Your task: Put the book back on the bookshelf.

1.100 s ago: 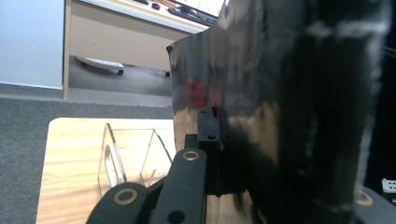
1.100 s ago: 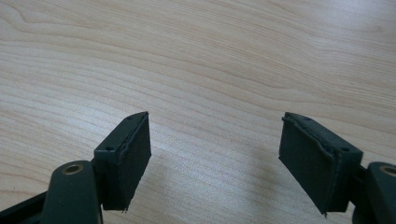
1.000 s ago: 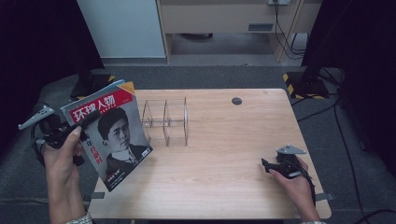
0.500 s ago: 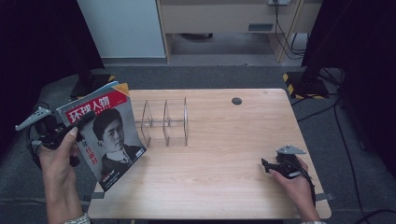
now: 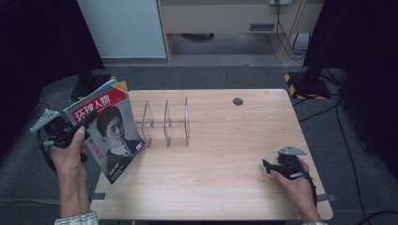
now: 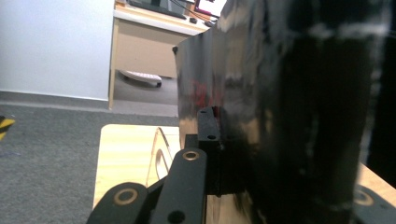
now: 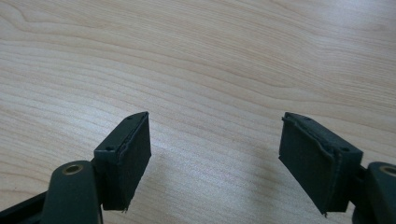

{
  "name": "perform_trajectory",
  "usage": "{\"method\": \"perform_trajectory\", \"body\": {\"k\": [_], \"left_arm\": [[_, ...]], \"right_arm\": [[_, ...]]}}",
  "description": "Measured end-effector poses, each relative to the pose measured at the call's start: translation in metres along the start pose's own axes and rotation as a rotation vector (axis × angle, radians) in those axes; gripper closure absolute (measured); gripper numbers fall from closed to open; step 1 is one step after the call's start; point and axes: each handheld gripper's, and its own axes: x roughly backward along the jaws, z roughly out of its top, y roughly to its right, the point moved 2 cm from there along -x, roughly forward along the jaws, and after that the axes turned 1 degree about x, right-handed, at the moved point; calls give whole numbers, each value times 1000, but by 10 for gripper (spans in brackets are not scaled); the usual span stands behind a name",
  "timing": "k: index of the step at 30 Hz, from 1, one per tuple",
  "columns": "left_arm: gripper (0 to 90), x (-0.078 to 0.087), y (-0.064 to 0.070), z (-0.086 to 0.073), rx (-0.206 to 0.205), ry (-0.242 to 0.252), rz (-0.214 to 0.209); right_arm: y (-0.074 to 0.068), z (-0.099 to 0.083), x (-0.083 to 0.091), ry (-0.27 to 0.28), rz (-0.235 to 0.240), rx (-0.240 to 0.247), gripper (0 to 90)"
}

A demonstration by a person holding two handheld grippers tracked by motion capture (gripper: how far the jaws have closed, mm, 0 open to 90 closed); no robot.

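A magazine with a red title band and a portrait on its cover is held tilted above the table's left edge. My left gripper is shut on its left side, near the top. In the left gripper view the magazine's dark glossy back stands pinched between the jaws of my left gripper. A clear acrylic divider rack stands on the table just right of the magazine. My right gripper rests open near the table's front right. The right gripper view has its fingertips apart over bare wood.
The wooden table has a round cable hole at the back right. A white cabinet and a wooden desk base stand beyond the table. Black stands and cables flank both sides on the grey floor.
The left hand has drawn the magazine slightly left and turned it a little. The right gripper has not moved.
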Motion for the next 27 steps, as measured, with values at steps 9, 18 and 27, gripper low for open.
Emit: {"method": "perform_trajectory", "body": {"k": [9,18,27], "left_arm": [[862,-7,4,-3,-37,39,15],[863,-12,2,-9,-43,71,23],[862,-20,6,-13,-62,95,48]], "right_arm": [[0,0,0,2,-2,-2,255],[0,0,0,2,-5,-7,255],[1,0,1,2,-4,-5,255]]}}
